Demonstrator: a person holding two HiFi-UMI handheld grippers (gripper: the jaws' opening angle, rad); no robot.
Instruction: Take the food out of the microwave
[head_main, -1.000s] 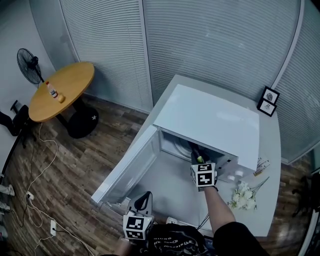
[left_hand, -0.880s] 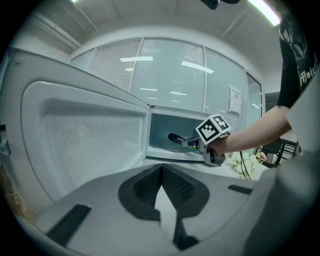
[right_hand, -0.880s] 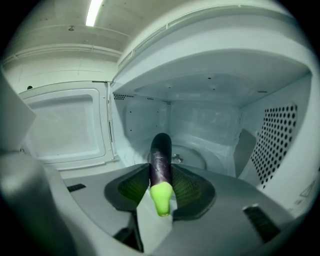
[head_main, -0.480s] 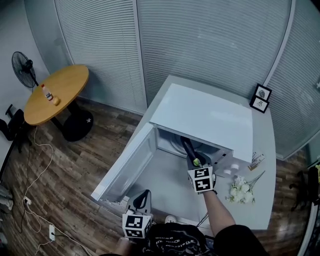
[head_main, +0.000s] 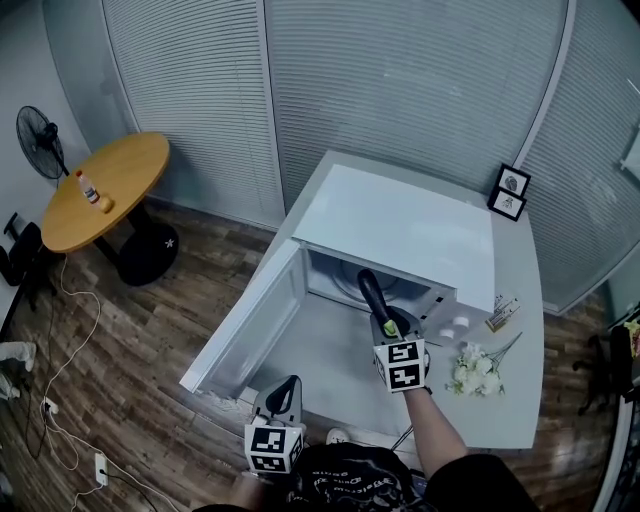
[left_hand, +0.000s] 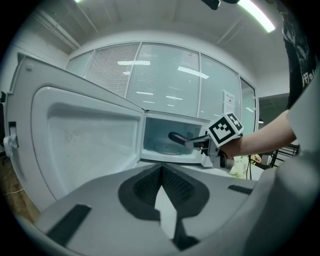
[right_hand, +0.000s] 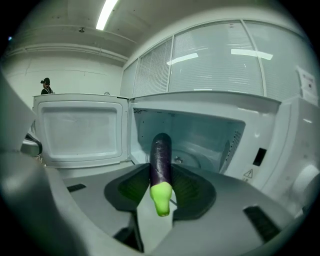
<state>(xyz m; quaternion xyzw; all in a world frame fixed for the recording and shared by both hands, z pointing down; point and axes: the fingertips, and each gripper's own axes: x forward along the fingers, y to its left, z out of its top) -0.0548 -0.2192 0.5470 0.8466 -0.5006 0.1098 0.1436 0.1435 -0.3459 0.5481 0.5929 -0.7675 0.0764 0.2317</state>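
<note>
The white microwave (head_main: 400, 225) stands on a white counter with its door (head_main: 245, 320) swung wide open to the left. My right gripper (head_main: 385, 320) is shut on a dark purple eggplant (head_main: 368, 290) with a green stem end, just in front of the cavity opening. In the right gripper view the eggplant (right_hand: 161, 160) lies lengthwise between the pads, its stem end toward the camera and its tip toward the empty turntable. My left gripper (head_main: 287, 392) hovers low near my body, shut with nothing in it. From the left gripper view the eggplant (left_hand: 176, 137) shows before the cavity.
White flowers (head_main: 478, 372) lie on the counter (head_main: 520, 330) right of the microwave, with two small picture frames (head_main: 508, 192) behind. A round wooden table (head_main: 100, 190) with a bottle, a fan (head_main: 35, 140) and floor cables are at the left.
My right gripper has drawn back and up toward me, carrying the eggplant out of the microwave cavity. The left gripper has stayed where it was.
</note>
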